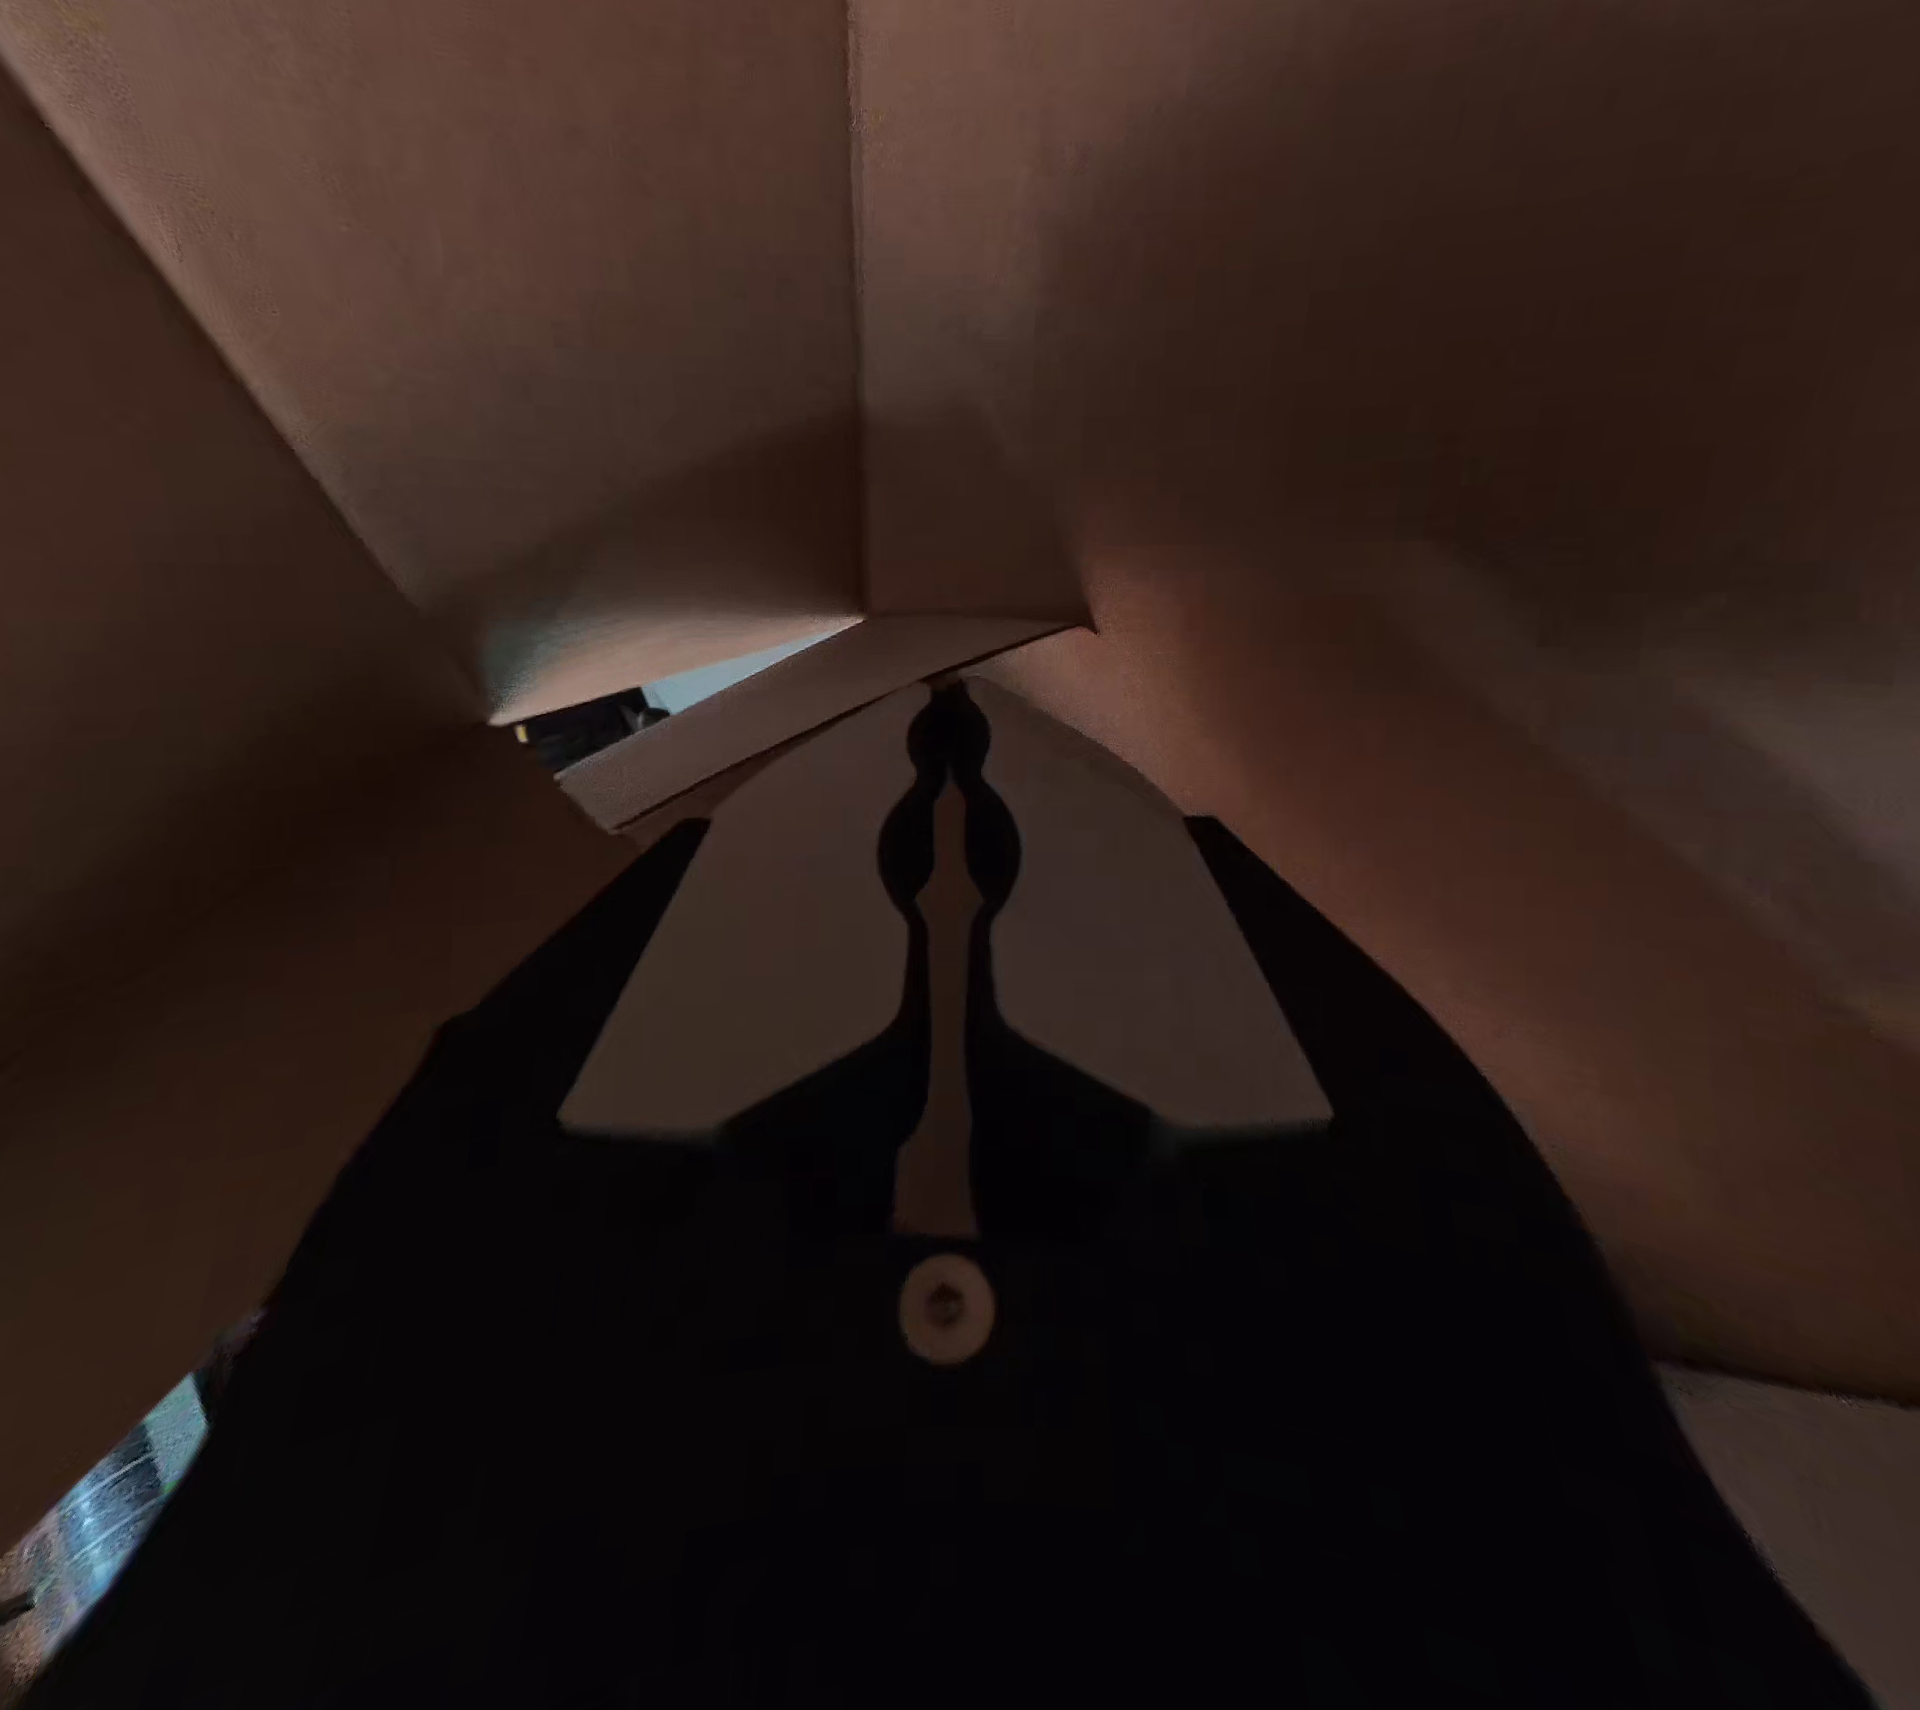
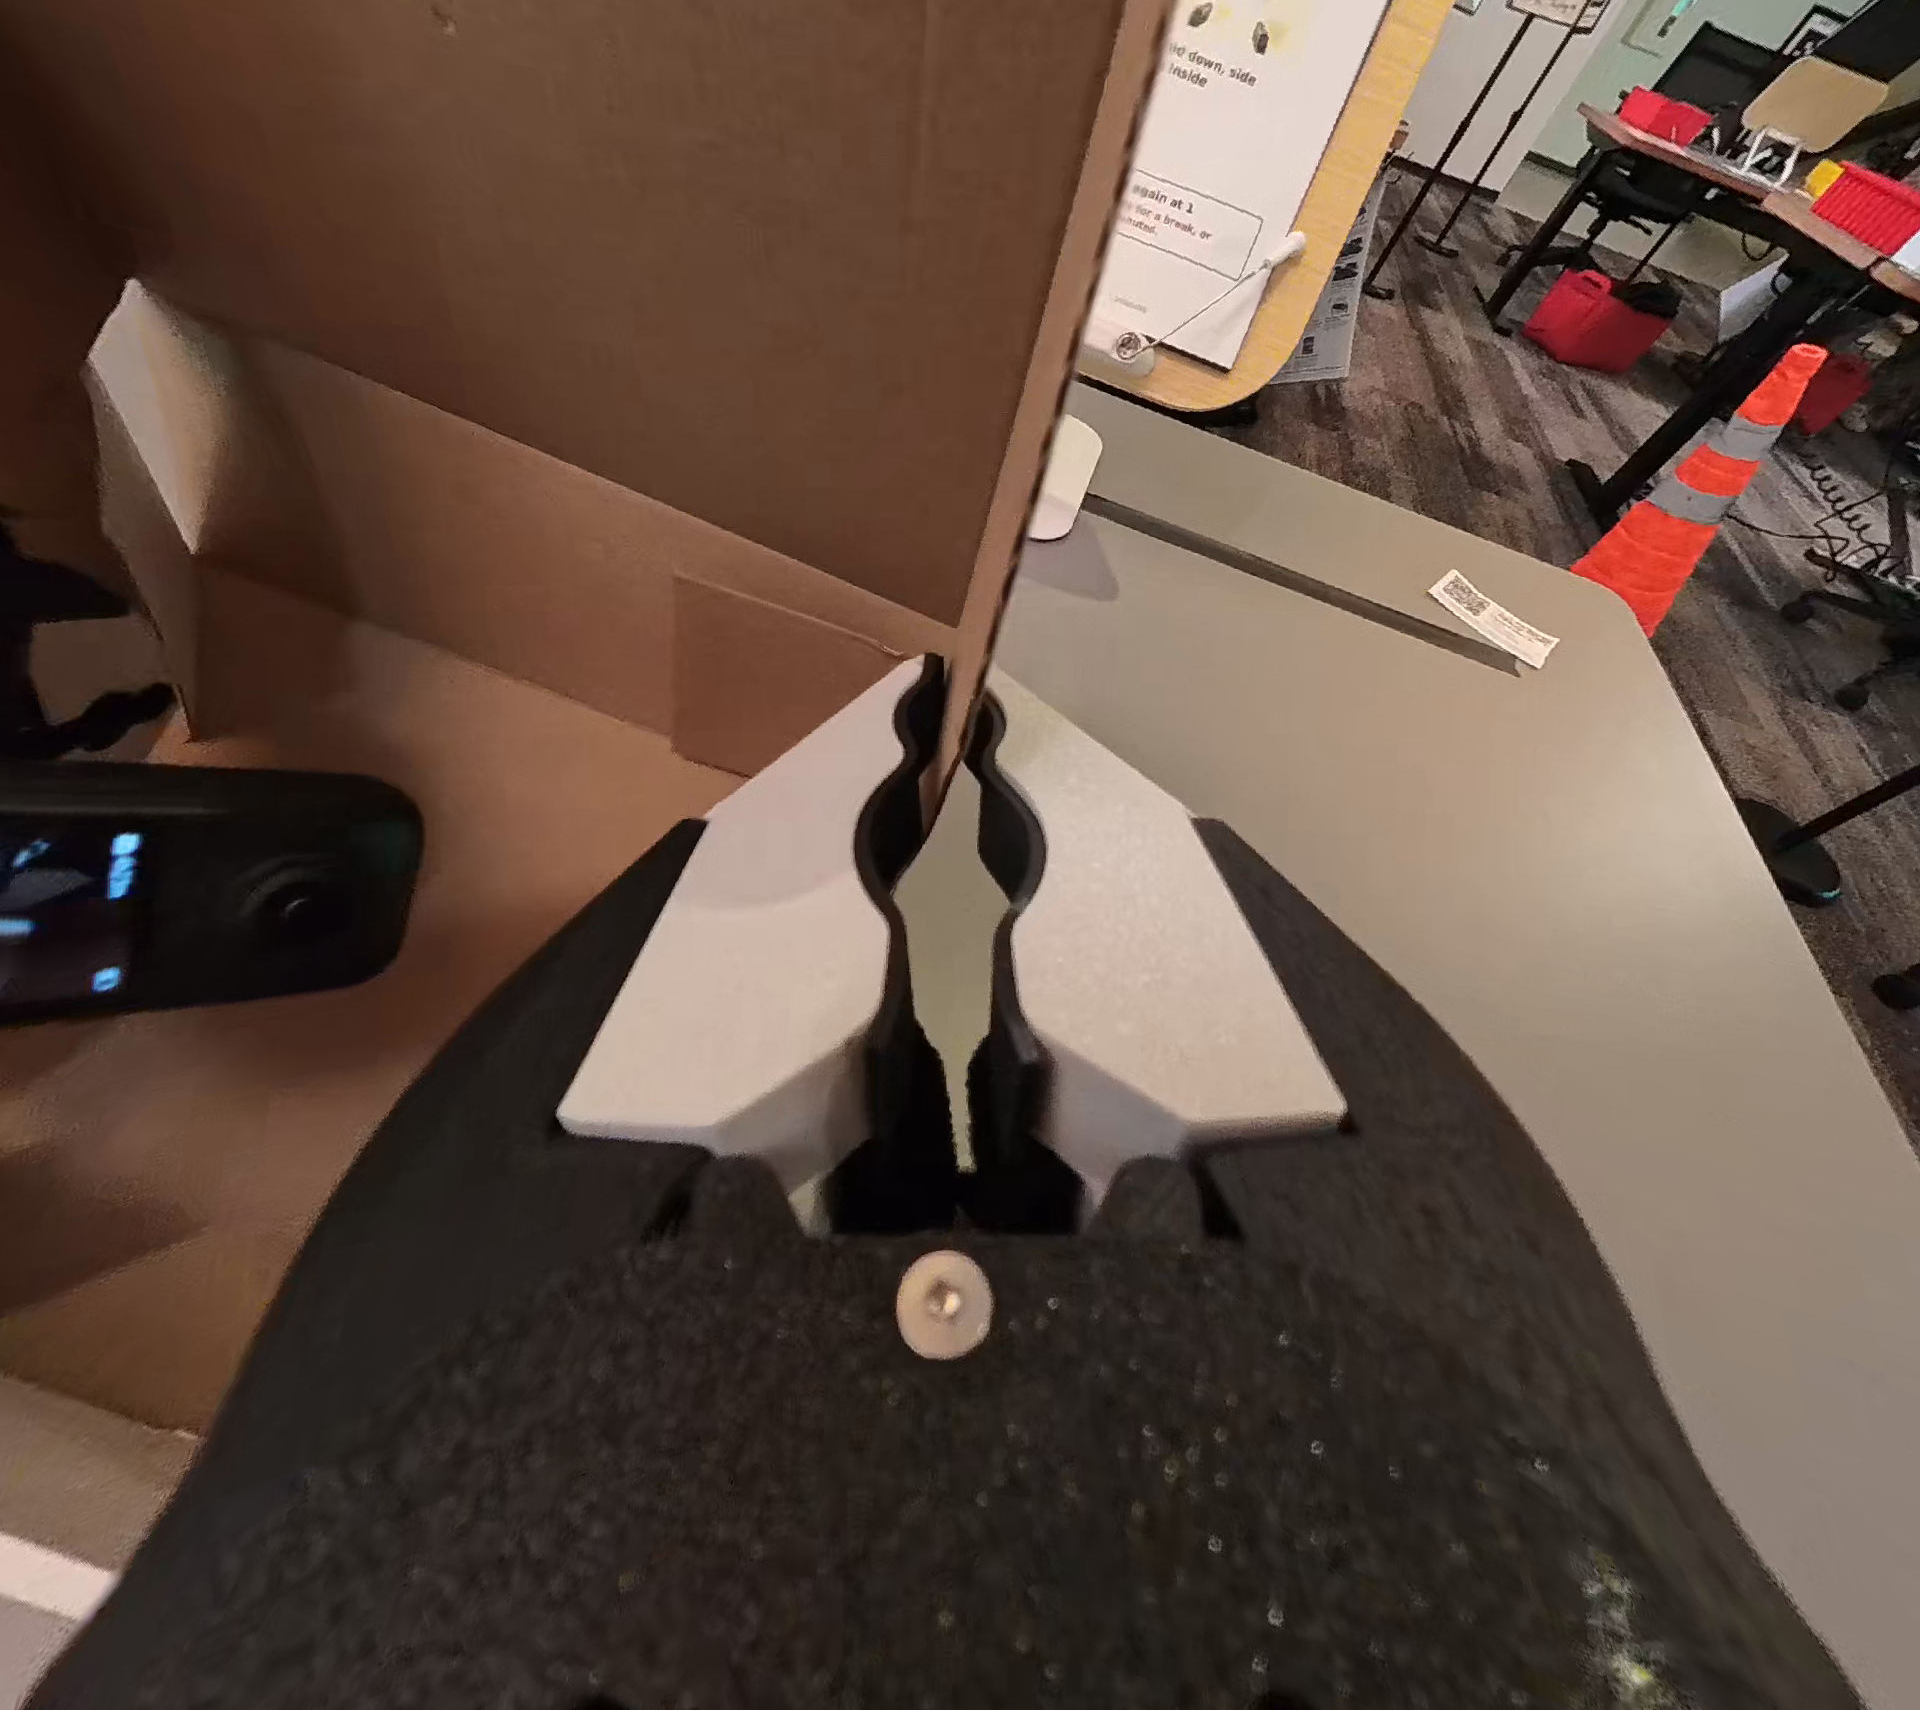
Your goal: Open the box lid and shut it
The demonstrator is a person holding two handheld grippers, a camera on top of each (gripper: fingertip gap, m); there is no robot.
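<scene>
The brown cardboard box (image 2: 499, 517) stands open on a grey table (image 2: 1351, 933). My right gripper (image 2: 951, 715) is shut on the edge of a tall upright lid flap (image 2: 623, 206), pinched at the fingertips. My left gripper (image 1: 951, 710) is down inside the box, among dark cardboard walls (image 1: 520, 206). Its jaws are closed and the tips pinch the edge of a smaller flap (image 1: 748, 741). The left gripper's black camera body (image 2: 208, 902) shows in the right wrist view, low at the left inside the box.
A small white label (image 2: 1491, 621) and a white rounded object (image 2: 1070, 476) lie on the table. Beyond its far edge are an orange cone (image 2: 1714, 476), a poster stand (image 2: 1278, 102) and desks with red bins (image 2: 1870, 206). One gripper's finger ends stand about 30 cm off the other's.
</scene>
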